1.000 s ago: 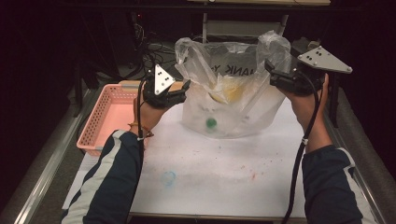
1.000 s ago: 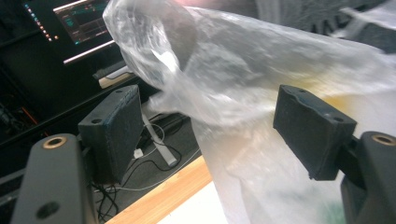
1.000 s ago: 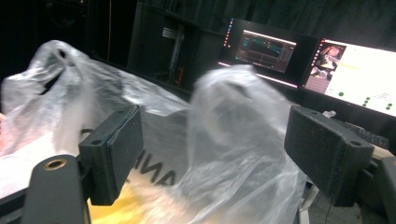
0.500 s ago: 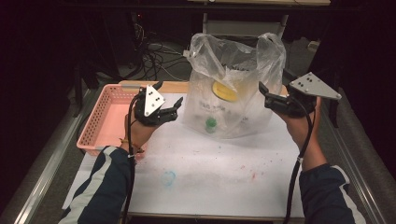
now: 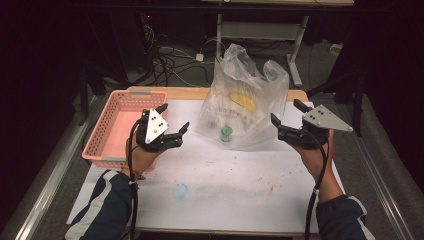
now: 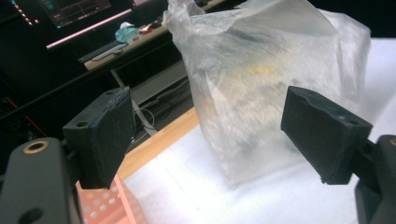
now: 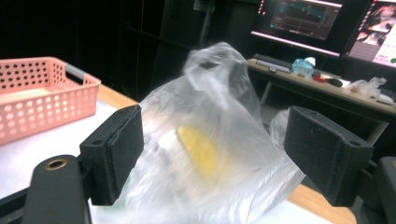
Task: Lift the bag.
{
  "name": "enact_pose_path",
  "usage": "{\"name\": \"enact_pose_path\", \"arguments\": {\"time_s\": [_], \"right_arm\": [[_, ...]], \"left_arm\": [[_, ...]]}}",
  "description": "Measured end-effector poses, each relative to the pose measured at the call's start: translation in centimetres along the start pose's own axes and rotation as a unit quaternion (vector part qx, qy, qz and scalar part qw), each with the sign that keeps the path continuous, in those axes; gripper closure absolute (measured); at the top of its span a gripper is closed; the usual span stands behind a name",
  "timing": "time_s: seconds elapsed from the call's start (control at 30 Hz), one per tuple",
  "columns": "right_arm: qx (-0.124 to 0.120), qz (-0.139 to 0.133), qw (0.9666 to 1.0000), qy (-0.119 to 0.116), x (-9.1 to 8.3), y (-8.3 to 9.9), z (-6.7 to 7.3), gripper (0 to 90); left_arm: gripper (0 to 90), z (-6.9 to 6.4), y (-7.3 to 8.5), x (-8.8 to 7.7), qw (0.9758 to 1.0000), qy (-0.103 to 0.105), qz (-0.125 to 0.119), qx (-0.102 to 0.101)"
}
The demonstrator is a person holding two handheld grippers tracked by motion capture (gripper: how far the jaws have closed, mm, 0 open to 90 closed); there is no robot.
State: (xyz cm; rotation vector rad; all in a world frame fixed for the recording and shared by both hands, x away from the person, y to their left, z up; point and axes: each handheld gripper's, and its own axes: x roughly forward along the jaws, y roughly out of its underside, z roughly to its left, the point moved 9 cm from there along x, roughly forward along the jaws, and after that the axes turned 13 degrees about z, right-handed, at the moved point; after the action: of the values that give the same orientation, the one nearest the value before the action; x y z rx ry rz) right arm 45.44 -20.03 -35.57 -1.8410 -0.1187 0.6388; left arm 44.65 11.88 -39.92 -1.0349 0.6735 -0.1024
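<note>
1. A crumpled clear plastic bag (image 5: 245, 105) stands upright toward the far middle of the white paper-covered table (image 5: 240, 185), its mouth open and slumped.
2. Inside it show a yellow piece (image 5: 242, 101) high up and a small green item (image 5: 226, 133) near the bottom; what they are cannot be told through the film.
3. The left gripper (image 5: 172, 121) hangs just left of the bag, apart from it. Its jaws have just been opening and stand wide, nothing between them; in the left gripper view the bag (image 6: 275, 84) sits beyond the pads.
4. The right gripper (image 5: 287, 115) sits near the bag's right side, jaws spread wide and empty.
5. A pink perforated plastic basket (image 5: 120, 125) lies at the table's left edge, behind the left gripper.
</note>
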Motion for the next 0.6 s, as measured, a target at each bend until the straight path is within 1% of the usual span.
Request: {"name": "enact_pose_path", "arguments": {"time_s": [0.07,0.1,0.23,0.27,0.3,0.4,0.43,0.6], "right_arm": [[0.001,0.000,1.0000,-0.005,-0.1,0.6,0.3,20.4],[0.001,0.002,1.0000,-0.007,-0.2,0.9,0.5,20.4],[-0.008,0.008,0.9998,-0.013,-0.5,2.3,1.2,20.5],[-0.013,0.011,0.9997,-0.015,-0.6,2.7,1.5,20.5],[-0.013,0.012,0.9997,-0.015,-0.7,2.9,1.6,20.5],[-0.021,0.013,0.9996,-0.016,-1.1,3.6,2.0,20.1],[-0.022,0.013,0.9996,-0.014,-1.3,3.8,2.1,20.1],[-0.022,0.016,0.9994,-0.023,-2.0,4.6,2.5,20.0]], "left_arm": [[17.6,-0.3,0.4,-0.3,1.0000,-0.002,0.003,0.007],[17.6,-0.4,0.6,-0.5,0.9999,0.000,0.004,0.010],[17.5,-0.8,1.4,-1.5,0.9997,-0.007,0.007,0.025],[17.5,-0.9,1.6,-1.7,0.9997,-0.005,0.006,0.024],[17.5,-1.0,1.8,-1.9,0.9997,-0.002,0.004,0.025],[17.5,-1.1,2.4,-2.6,0.9997,-0.006,0.002,0.025],[17.6,-1.1,2.7,-2.7,0.9996,-0.007,0.003,0.026],[17.5,-1.4,4.1,-3.4,0.9994,-0.007,0.013,0.031]]}}
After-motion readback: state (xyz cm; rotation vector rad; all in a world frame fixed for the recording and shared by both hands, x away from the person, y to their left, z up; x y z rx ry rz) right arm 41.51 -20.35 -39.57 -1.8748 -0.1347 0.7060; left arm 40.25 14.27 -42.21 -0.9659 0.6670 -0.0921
